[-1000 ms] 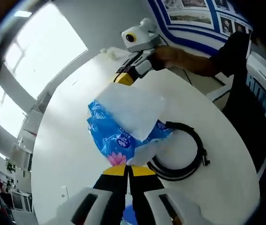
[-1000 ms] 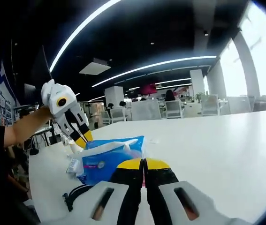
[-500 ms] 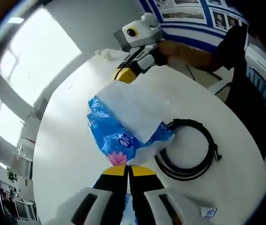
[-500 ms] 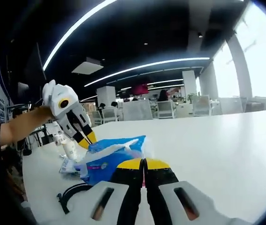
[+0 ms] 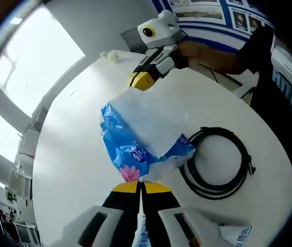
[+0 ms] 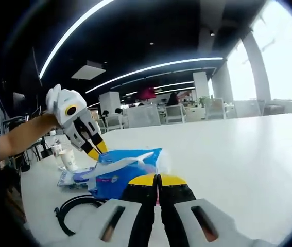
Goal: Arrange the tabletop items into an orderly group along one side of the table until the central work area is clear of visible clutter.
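A blue plastic tissue pack with a pink flower print and a white sheet across its top hangs above the round white table. My left gripper is shut on its near edge. My right gripper, yellow-tipped and held by a hand, meets the pack's far end. In the right gripper view the tissue pack lies just beyond my right gripper, whose jaws are shut on its edge. There my left gripper reaches the pack's far corner from the left.
A coiled black cable lies on the table right of the pack, the same cable coil at lower left. A small blue-white packet sits near it. A white cup and a flat packet rest behind. A person in dark clothes stands alongside.
Both grippers have kept their hold on the pack and carried it along over the table. The cable coil has come further into both views, and the cup has come into the right gripper view.
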Demonstrator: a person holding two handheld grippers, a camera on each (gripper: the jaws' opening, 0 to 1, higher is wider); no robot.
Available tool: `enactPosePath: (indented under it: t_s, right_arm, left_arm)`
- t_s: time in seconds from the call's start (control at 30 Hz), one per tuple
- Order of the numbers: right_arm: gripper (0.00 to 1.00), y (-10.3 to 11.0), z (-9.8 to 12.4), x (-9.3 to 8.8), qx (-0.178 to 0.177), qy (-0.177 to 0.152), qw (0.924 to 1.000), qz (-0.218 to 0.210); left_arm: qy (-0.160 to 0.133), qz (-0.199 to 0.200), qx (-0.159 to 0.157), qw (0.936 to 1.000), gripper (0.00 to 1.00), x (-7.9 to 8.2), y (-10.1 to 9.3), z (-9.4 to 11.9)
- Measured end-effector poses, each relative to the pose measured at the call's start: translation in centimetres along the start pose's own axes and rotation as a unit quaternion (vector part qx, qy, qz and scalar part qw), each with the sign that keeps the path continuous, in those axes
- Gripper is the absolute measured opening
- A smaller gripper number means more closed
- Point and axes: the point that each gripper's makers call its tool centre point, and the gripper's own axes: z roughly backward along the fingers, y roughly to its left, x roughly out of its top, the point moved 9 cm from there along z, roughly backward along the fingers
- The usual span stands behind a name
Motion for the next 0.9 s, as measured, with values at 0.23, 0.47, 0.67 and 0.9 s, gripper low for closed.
enactPosePath:
  t_s: [0.23,0.47,0.67,0.9]
  right_arm:
    - [0.00,-0.3,-0.6,-0.9,-0.004,0.018,0.9998,0.005]
    - [0.00,-0.5,-1.2,-1.9,-0.005,0.036,0.9993,0.005]
    - [0.00,-1.1,-1.8,-2.6,-0.008,0.047,0.9989,0.002]
    - [0.00,-1.7,-2.1,-3.7,-0.010,0.061,0.9981,0.000]
  left_arm:
    - [0.011,-0.003,-0.009,0.9999,0.00,-0.5,0.4,-1.6]
    - [0.016,0.003,-0.012,0.9998,0.00,-1.3,0.7,-2.6]
    - [0.022,0.001,-0.008,0.9997,0.00,-1.3,0.9,-3.2]
    - [0.029,0.003,-0.020,0.9994,0.00,-1.6,0.6,-3.7]
